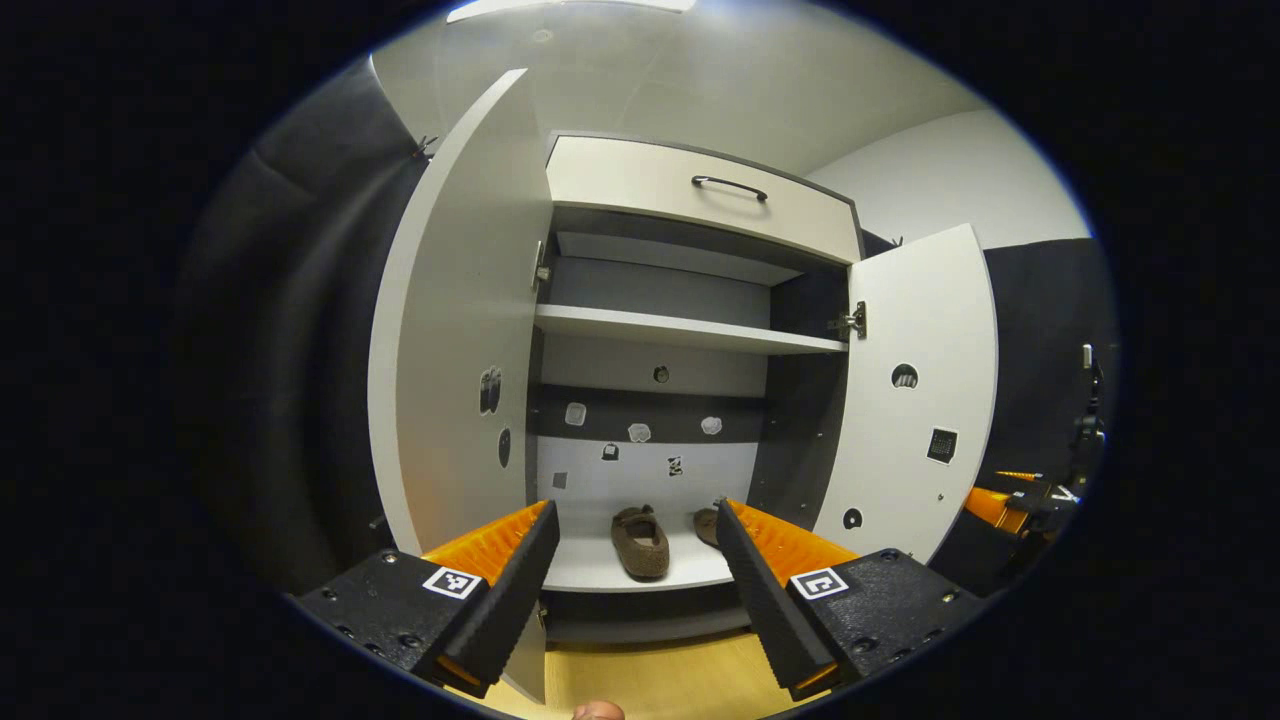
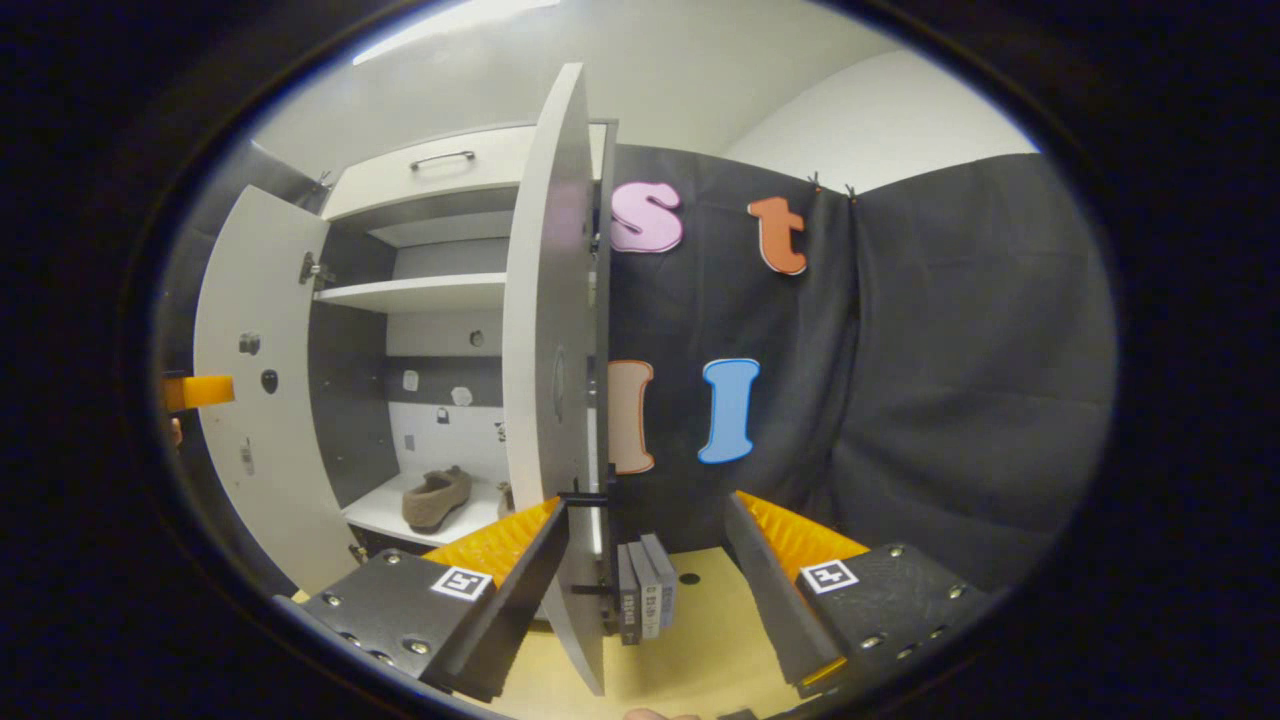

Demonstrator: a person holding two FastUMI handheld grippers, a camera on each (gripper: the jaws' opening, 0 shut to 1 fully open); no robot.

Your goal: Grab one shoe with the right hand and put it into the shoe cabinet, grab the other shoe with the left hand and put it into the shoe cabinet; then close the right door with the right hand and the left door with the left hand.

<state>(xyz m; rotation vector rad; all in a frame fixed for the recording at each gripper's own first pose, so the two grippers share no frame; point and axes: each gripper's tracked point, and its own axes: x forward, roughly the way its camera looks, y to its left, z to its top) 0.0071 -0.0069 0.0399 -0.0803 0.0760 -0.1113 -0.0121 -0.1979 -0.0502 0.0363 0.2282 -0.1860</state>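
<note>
Right now I see both brown fabric slippers on the bottom shelf of the white-and-grey shoe cabinet (image 1: pixel 700 195) — one slipper (image 1: pixel 640 542) in full, the second slipper (image 1: pixel 706 526) half hidden behind my left gripper (image 1: pixel 635 545), whose jaws stand wide apart, empty. Both doors hang open. My right gripper (image 2: pixel 645 545) — jaws apart too — straddles the edge of the white right door (image 2: pixel 545 350), though I can't tell whether either finger touches it.

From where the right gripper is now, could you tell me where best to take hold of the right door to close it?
Probably its free vertical edge: the right door stands open, edge-on between the right gripper fingers. Approach from its outer face, pushing towards the shoe cabinet.
</note>
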